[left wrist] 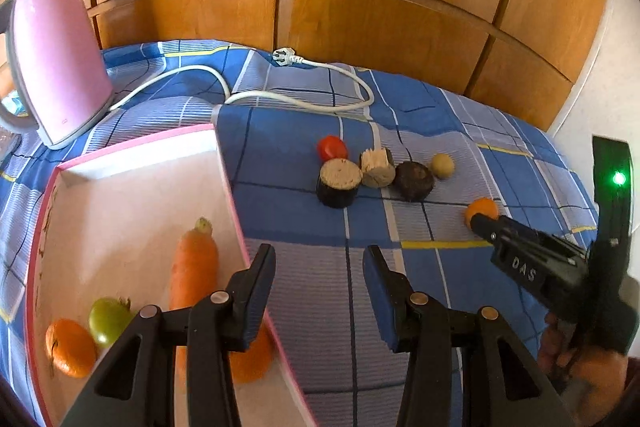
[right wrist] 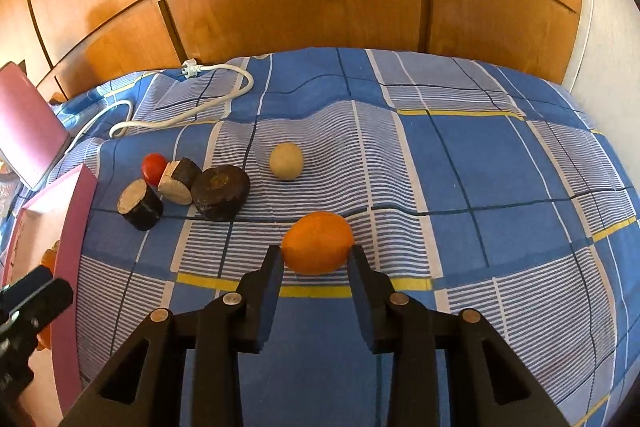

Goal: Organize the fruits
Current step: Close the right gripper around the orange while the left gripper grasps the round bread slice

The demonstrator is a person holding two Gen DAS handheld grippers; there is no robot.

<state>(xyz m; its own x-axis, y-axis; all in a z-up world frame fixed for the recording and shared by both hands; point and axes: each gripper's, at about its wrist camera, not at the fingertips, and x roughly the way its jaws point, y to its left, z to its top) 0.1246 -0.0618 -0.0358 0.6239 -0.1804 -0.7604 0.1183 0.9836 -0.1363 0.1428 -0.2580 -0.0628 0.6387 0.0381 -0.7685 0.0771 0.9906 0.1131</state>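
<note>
An orange (right wrist: 318,243) lies on the blue checked bedspread, and my right gripper (right wrist: 316,259) has its fingertips (right wrist: 276,263) against both of its sides. From the left wrist view this orange (left wrist: 482,209) shows just beyond the right gripper (left wrist: 482,225). My left gripper (left wrist: 320,263) is open and empty, hanging over the right wall of the pink-rimmed box (left wrist: 228,163). The box holds a carrot (left wrist: 194,263), a green tomato (left wrist: 108,321) and an orange (left wrist: 70,347). More orange fruit (left wrist: 252,359) is partly hidden under my left finger.
On the bedspread lie a red tomato (right wrist: 154,165), three dark-skinned cut chunks (right wrist: 220,197) and a pale round fruit (right wrist: 285,161). A white power cable (left wrist: 304,103) loops behind them. A pink appliance (left wrist: 60,67) stands at the far left, and wooden wardrobe doors (left wrist: 360,7) stand behind the bed.
</note>
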